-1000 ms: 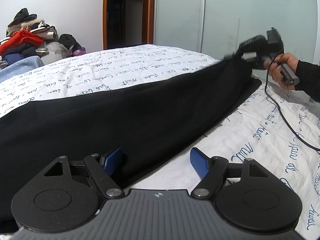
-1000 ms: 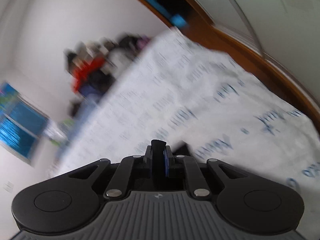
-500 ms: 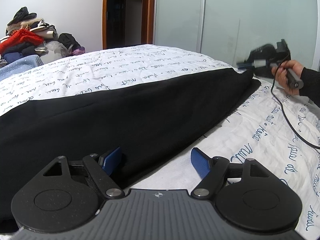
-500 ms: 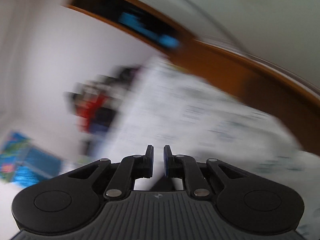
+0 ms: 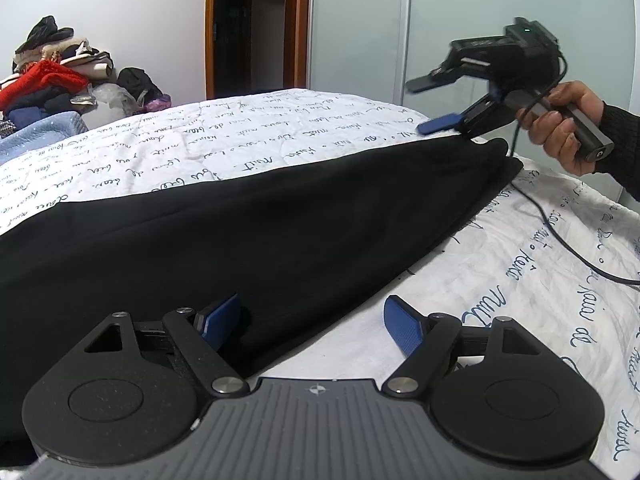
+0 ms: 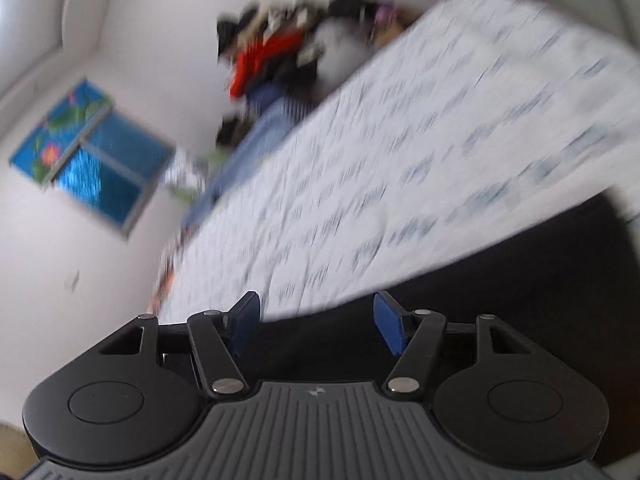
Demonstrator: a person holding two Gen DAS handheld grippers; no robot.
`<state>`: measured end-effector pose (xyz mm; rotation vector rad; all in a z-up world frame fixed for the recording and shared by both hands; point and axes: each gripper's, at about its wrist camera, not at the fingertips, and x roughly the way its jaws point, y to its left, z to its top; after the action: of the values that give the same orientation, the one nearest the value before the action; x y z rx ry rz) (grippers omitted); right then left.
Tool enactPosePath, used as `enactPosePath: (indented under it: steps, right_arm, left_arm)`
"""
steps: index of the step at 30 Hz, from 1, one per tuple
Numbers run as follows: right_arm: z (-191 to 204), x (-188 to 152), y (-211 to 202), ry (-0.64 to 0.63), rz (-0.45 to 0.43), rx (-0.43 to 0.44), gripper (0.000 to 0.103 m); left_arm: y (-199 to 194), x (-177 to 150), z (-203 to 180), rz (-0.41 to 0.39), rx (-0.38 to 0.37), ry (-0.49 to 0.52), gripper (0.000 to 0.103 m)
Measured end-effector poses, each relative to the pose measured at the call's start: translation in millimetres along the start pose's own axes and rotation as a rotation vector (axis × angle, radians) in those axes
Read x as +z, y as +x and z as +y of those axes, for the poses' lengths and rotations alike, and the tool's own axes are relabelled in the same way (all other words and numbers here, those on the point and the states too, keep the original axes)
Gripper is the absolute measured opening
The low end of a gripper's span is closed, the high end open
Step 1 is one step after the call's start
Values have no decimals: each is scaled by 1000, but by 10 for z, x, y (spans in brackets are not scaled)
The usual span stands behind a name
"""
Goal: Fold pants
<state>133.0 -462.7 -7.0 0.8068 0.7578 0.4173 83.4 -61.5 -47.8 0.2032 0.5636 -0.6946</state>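
Left wrist view

- Pants (image 5: 248, 232): black, laid flat in a long band across the bed, running from the lower left edge of the view to a narrow end at the upper right.
- Left gripper (image 5: 312, 320): seen low in the foreground; its jaws are spread wide. The left blue pad (image 5: 222, 320) is set over the near edge of the pants, the right pad over bare bedspread; no cloth is pinched between them.
- Bedspread (image 5: 520, 280): white, printed with dark handwritten script, visible on both sides of the pants.
- Right gripper (image 5: 428, 104): held just above the far end of the pants; its jaws are opening, with nothing seen between them.
- Hand (image 5: 560, 124): wrapped around the right gripper's handle; a dark sleeve is seen at the wrist.
- Cable (image 5: 560, 236): black, trailed from the handle across the bedspread to the right edge.
- Clothes pile (image 5: 48, 72): red, black and beige items, heaped at the far left beyond the bed.
- Doorway (image 5: 248, 28): dark, framed in wood, behind the bed.

Right wrist view (heavily blurred)

- Right gripper (image 6: 316, 326): jaws parted, nothing gripped.
- Pants (image 6: 520, 272): seen as a black area below and to the right of the fingers.
- Bedspread (image 6: 400, 160): stretched away beyond the pants.
- Window (image 6: 92, 156): blue, patterned, on the left wall.
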Motion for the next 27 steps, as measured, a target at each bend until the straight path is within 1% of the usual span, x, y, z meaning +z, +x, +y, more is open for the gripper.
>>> enactPosePath:
  steps: [2,4,5,7,8,9,10,11,13,15,19,21,23,27]
  right_arm:
    - [47,-38,54,15,11,-15,63]
    - [-1,-115,-73,86,-25,-9,63]
    - [-74,-175,-210,137,-72,4,63]
    - [-265,-350,-555,260,-195,36,64]
    - [-398,-473,-738,334,-261,57,74]
    - [-517,-609,-891,411,-326,74,78]
    - [-618,-744,-1019,479,-377,78,82]
    - [-693,-863,-1095,531,-405,69,82]
    - [-752,-1017,-1162,582,-406,42,82]
    - [-721,-1046,-1138,571,-390,28,82]
    - [-632,-898,-914,530,-321,-75,85]
    - [-576,-816,-748,499,-287,-74,85]
    - [-532,-778,-598,505,-257,-70,90]
    - [-374,-811,-305,476,-193,-42,92]
  left_arm:
    - [-6,-2,11,-3,-1,-7,82]
    - [-15,-4,31,-8,-2,-21,82]
    - [-21,-4,43,-11,-4,-28,82]
    - [-24,-5,71,-15,-13,-42,82]
    - [-27,-3,82,-15,-19,-47,82]
    - [-26,-1,90,-16,-26,-50,82]
    - [-24,1,95,-16,-34,-52,83]
    - [-20,4,96,-16,-42,-52,83]
    - [-19,4,93,-15,-52,-52,83]
    - [-21,1,91,-16,-55,-50,83]
    - [-27,-3,80,-21,-48,-48,83]
    - [-34,-4,78,-25,-42,-49,83]
    - [-45,-7,78,-27,-39,-49,83]
    - [-47,-9,78,-27,-40,-49,83]
